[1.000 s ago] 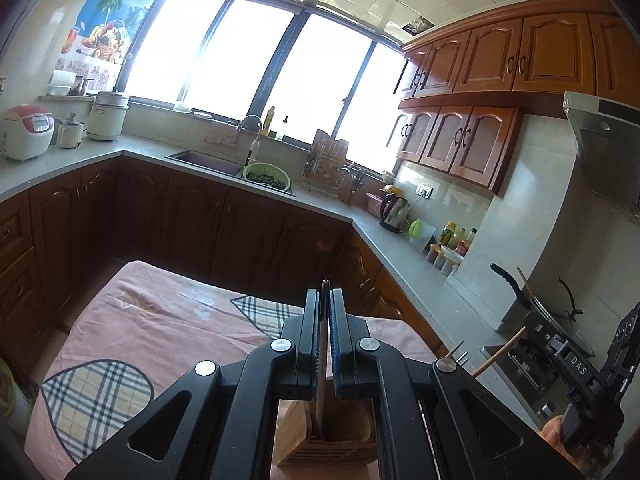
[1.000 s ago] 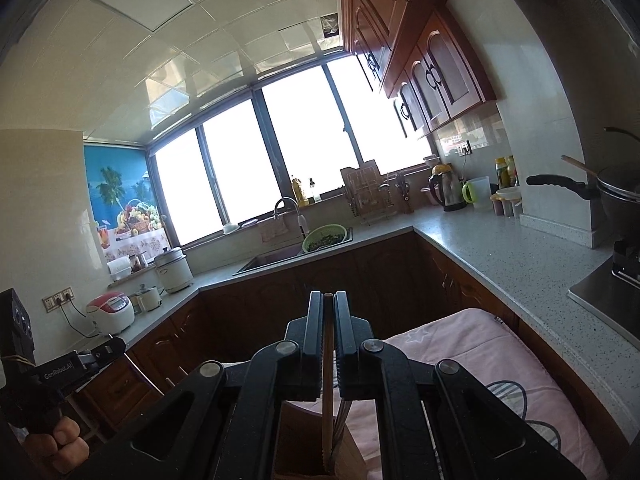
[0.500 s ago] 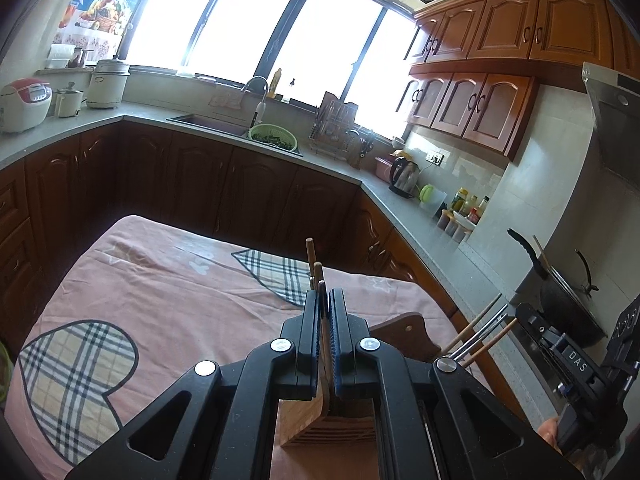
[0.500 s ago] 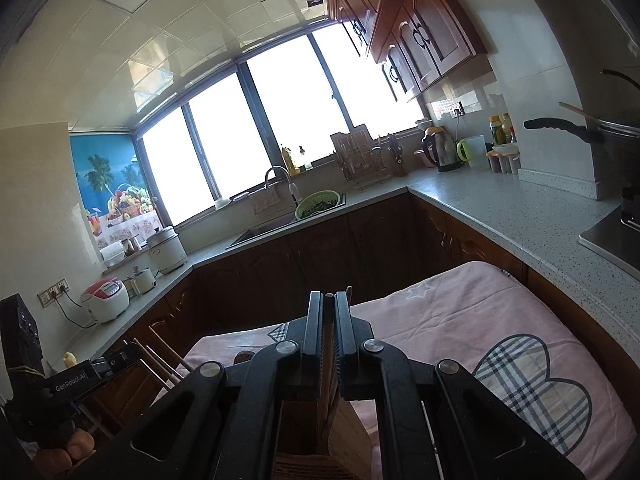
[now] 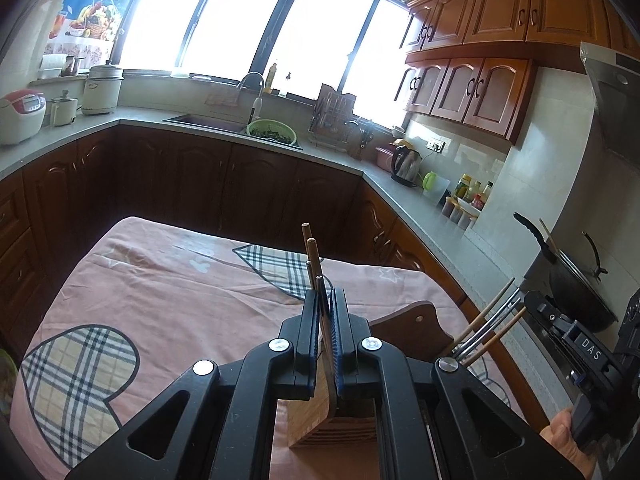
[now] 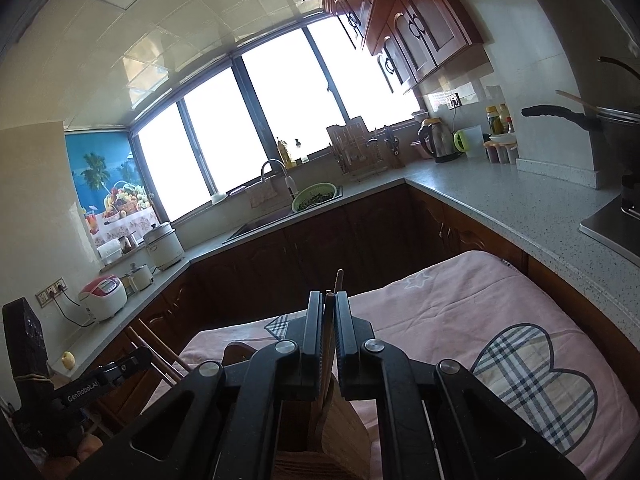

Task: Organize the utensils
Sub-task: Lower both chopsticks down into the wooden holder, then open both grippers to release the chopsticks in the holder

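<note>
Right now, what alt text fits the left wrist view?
The left gripper is shut on chopsticks standing above a wooden holder on a pink tablecloth. At right, the right gripper carries more chopsticks.

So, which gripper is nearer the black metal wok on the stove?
Right. The right gripper is near the wok; the left gripper is farther, above the pink tablecloth.

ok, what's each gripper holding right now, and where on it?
Both are shut on bundles of chopsticks. Left gripper clamps its chopsticks below the upper ends; right gripper pinches its chopsticks likewise, over the wooden holder.
</note>
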The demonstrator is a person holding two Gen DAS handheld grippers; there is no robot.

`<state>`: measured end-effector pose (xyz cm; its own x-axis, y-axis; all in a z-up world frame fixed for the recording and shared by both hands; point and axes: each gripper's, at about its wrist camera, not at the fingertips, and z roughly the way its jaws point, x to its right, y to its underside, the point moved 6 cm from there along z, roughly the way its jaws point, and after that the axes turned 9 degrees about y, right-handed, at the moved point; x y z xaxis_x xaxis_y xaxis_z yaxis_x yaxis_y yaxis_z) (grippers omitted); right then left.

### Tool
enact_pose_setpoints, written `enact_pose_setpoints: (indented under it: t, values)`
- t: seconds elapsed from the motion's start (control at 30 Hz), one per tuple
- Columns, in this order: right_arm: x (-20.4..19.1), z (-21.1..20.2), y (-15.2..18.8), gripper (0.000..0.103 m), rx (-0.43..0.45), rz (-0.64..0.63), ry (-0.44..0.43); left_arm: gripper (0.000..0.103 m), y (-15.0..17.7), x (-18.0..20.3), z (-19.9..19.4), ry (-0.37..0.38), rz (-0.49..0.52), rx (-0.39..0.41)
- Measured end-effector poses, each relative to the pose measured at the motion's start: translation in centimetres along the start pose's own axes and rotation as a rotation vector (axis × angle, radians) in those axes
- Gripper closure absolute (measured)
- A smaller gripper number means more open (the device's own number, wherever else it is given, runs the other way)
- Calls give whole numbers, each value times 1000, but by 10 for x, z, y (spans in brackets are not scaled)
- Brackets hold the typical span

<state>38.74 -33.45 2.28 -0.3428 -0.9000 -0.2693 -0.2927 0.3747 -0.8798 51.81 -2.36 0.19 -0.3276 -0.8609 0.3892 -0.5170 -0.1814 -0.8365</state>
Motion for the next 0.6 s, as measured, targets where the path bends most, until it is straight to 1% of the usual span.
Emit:
enact_pose_setpoints:
  t: [0.1, 0.2, 0.23, 0.27, 0.33, 0.4, 0.47, 0.53, 0.57, 0.6]
  values:
    - [1, 1, 1, 98, -3, 0, 1, 98, 3, -1, -1, 1, -7, -6]
    - [1, 1, 1, 97, -11, 2, -2, 95, 2, -2, -1, -4, -10, -9]
    - [0, 1, 2, 97, -13, 1, -2, 92, 2, -3, 0, -10, -12, -10]
    - [0, 1, 2, 93, -15, -1, -2, 90, 3, -4, 0, -12, -15, -11]
    - [0, 0, 2, 93, -18, 2, -4, 83, 3, -5, 0, -17, -21, -9]
    - [0, 0, 2, 92, -21, 7, -8, 82, 2, -6, -2, -22, -23, -4]
    - [2, 0, 2, 87, -22, 13, -3, 79, 2, -5, -2, -21, -22, -5]
    - [3, -2, 1, 80, -20, 23, -3, 66, 2, -4, -4, -25, -22, -3]
    - [4, -3, 1, 71, -19, 26, -2, 62, 2, -5, -4, -28, -22, 0]
    - [4, -4, 0, 66, -16, 30, -2, 54, 2, -5, -6, -31, -22, 3]
